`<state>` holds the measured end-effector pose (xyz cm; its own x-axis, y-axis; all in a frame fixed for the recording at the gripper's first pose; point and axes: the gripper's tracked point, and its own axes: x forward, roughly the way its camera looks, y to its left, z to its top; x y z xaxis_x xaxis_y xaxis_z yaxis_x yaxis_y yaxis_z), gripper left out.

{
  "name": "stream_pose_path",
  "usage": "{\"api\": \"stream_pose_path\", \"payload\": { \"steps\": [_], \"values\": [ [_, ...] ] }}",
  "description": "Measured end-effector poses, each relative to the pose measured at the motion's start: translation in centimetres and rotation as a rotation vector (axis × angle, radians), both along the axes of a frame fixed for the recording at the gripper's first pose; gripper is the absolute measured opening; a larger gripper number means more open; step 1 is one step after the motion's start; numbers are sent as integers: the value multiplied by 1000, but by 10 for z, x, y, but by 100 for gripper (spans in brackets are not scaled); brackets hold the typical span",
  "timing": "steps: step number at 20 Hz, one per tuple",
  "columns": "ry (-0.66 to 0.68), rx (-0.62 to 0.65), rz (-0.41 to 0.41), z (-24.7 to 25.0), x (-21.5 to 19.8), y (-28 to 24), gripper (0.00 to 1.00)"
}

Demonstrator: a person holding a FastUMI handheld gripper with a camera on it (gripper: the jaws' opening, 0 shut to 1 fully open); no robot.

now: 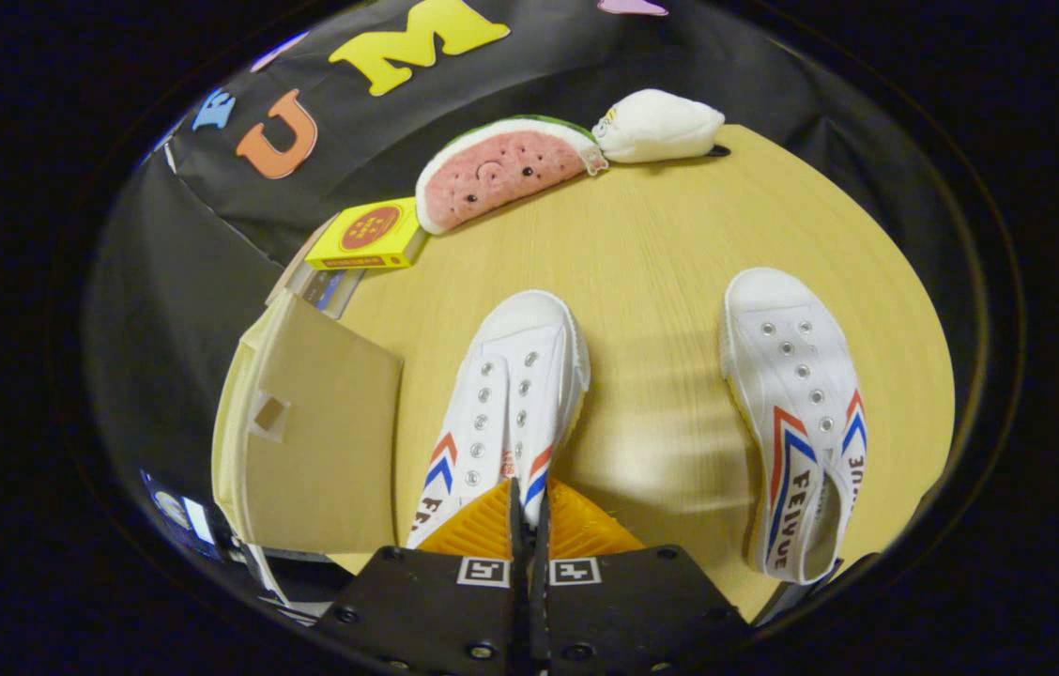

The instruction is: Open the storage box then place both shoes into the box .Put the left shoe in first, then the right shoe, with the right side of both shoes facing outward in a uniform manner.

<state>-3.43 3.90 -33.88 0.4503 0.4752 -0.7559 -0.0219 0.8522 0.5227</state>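
Gripper (527, 512) clamped on left shoe (501, 404); storage box (314, 432) at 9 o'clock, flap open. Next, judging: carry shoe in, right side outward.

- A light wooden table (670, 244) with a pale grain fills the middle of the booth.
- Black cloth (163, 282) hangs behind and beside it as the wall, falling in soft folds.
- Light from above leaves a bright patch on the tabletop, crossed by faint striped shadows.
- Along the table's far edge the cloth meets the wood directly.
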Motion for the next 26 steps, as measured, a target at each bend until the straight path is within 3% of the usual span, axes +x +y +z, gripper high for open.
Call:
{"api": "stream_pose_path", "payload": {
  "steps": [6,13,19,26],
  "values": [
    [-77,52,-37,96,-10,41,0],
    [-208,70,9,183,-6,155,0],
    [-202,50,71,172,-15,250,0],
    [-162,-51,106,120,-25,284,0]
  ]
}}
